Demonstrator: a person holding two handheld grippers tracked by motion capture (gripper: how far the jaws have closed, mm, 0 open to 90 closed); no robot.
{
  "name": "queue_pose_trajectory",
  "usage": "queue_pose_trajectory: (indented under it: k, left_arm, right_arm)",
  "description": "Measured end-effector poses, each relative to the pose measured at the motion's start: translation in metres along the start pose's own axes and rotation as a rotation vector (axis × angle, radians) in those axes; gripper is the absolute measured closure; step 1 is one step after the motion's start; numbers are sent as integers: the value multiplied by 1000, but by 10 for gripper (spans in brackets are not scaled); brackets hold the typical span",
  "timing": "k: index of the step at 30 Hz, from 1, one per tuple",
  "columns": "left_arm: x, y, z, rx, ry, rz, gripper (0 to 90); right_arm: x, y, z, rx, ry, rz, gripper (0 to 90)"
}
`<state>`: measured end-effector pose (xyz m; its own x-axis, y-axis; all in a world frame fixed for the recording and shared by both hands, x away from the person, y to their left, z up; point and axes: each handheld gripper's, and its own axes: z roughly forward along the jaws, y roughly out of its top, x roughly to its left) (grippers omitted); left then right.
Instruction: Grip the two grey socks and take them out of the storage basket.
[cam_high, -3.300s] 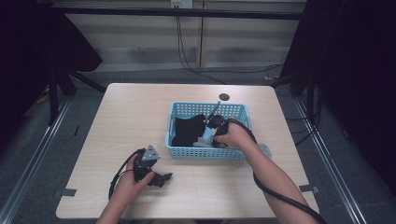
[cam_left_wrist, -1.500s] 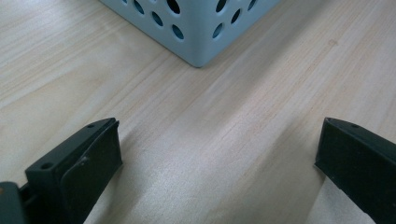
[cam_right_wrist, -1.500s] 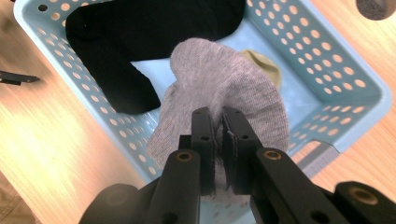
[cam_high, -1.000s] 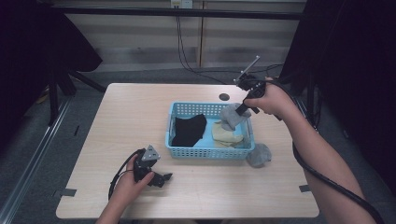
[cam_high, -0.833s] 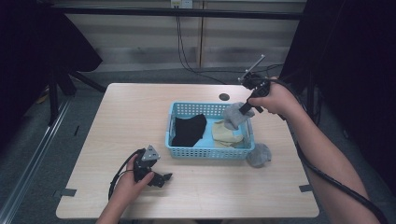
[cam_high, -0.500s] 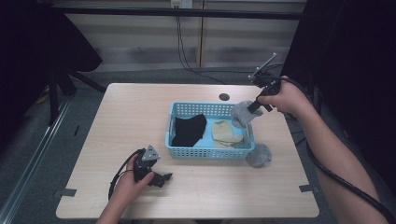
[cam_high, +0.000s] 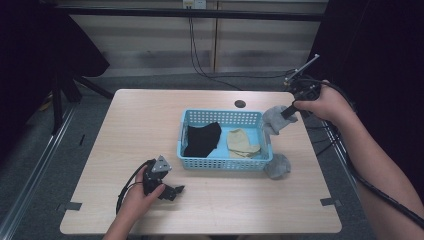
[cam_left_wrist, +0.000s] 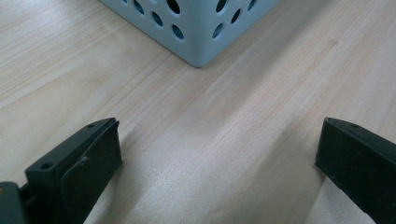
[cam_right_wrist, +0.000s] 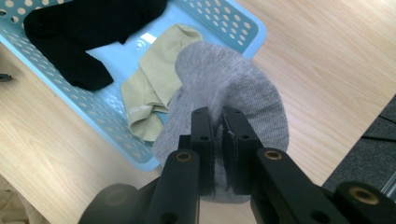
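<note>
Two handheld black grippers work over a pale wooden table (cam_high: 125, 125). Nearest the person, the left hand (cam_high: 137, 192) rests low on the tabletop near its front edge, wrapped around the left gripper (cam_high: 172, 191), whose jaws stand wide apart with bare wood between them and point toward the near left corner of a light blue perforated plastic basket (cam_high: 225, 162). Just beside the basket's near right corner lies a crumpled grey sock (cam_high: 277, 166) on the table. Inside the basket, a black sock (cam_high: 202, 139) lies on the left and a pale yellow-green sock (cam_high: 241, 142) on the right, close together. Farther off, the right forearm reaches in from the lower right, the right hand (cam_high: 320, 102) raised above the table's far right edge and angled down toward the basket. The right gripper (cam_high: 287, 112) has its jaws pinched tight on a second grey knitted sock (cam_high: 274, 119), which hangs in the air over the basket's right rim. A small dark round hole (cam_high: 240, 104) sits in the tabletop beyond the basket.
</note>
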<state>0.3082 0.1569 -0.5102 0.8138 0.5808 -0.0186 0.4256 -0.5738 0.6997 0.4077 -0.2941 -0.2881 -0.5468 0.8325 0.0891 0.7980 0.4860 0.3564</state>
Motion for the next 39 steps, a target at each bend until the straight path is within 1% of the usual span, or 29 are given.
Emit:
queue_pose_trajectory:
  k: [6,7,8,9,10,14,19,20,21,24,26,27,30,35,39]
  left_arm:
    - [0,0,0,0,0,0,0]
    - [0,0,0,0,0,0,0]
    - [0,0,0,0,0,0,0]
    - [0,0,0,0,0,0,0]
    - [0,0,0,0,0,0,0]
    - [0,0,0,0,0,0,0]
    - [0,0,0,0,0,0,0]
    - [0,0,0,1,0,1,0]
    - [0,0,0,1,0,1,0]
    - [0,0,0,0,0,0,0]
    - [0,0,0,-2,1,0,0]
    - [0,0,0,-1,1,0,0]
    - [0,0,0,-1,1,1,0]
    - [0,0,0,-2,2,-1,0]
    - [0,0,0,-1,2,1,0]
  right_arm:
    - [-10,-9,-12,-7,-17,22,837]
    - [-12,-10,-13,-8,-23,19,837]
    - [-13,-11,-14,-2,-26,30,837]
    - [-15,-13,-14,-3,-29,24,837]
    - [-15,-14,-14,5,-33,36,837]
    - [-22,-21,-10,4,-32,49,836]
    - [-28,-27,2,23,-33,57,835]
    - [-29,-28,7,27,-37,52,835]
    - [-29,-28,10,34,-36,59,835]
    - [-30,-29,23,55,-32,59,834]
    - [-30,-29,33,71,-36,47,834]
    - [-30,-30,37,77,-33,54,834]
    - [-33,-31,47,90,-46,56,833]
    - [-37,-34,58,101,-52,74,832]
    - [-37,-34,67,102,-59,65,831]
